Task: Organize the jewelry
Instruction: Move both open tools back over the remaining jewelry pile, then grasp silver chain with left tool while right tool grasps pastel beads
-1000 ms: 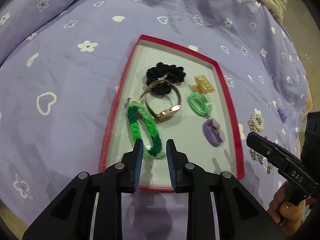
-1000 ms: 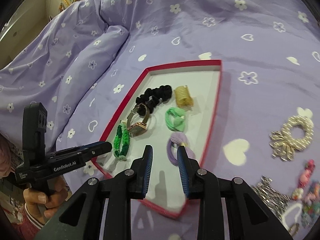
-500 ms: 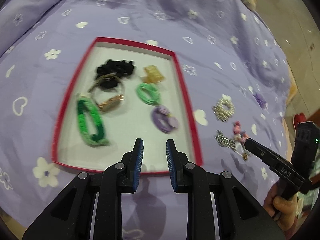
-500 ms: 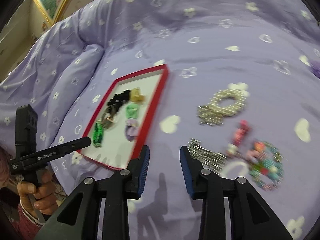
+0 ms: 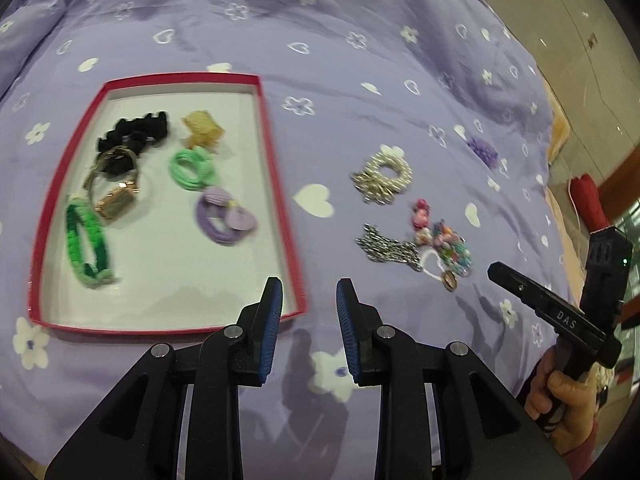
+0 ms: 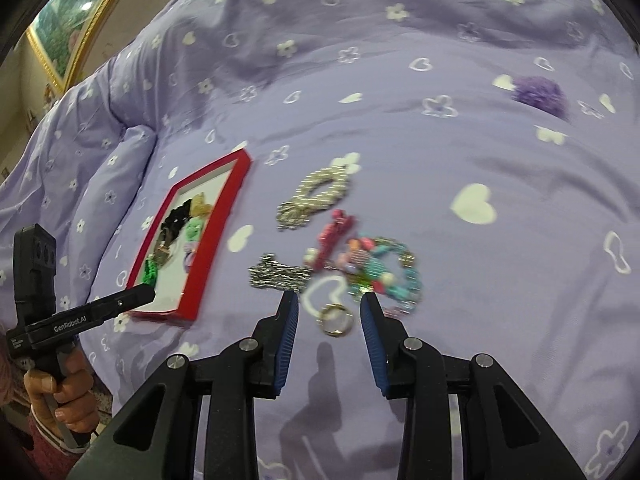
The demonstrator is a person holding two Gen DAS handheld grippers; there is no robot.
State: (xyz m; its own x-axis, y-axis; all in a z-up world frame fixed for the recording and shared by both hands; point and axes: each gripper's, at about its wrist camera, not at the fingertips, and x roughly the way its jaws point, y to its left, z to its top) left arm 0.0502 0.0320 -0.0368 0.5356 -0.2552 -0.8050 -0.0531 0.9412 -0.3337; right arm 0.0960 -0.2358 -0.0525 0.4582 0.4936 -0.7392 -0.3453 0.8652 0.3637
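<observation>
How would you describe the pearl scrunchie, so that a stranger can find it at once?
Start from the red tray on the purple bedspread. To its right several pieces lie loose on the cloth, and the pearl scrunchie is the one farthest from the grippers. It alone is a whitish beaded ring; the silver chain and the colourful bead bracelet lie nearer.

Bare bedspread (image 6: 500, 280) right of jewelry pile (image 6: 360, 268); tray (image 6: 208, 256) left.

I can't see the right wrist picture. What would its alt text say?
An open right gripper hovers over a gold ring amid loose jewelry on a purple bedspread. To the left lies a red tray of hair ties, with the left gripper nearby.
</observation>
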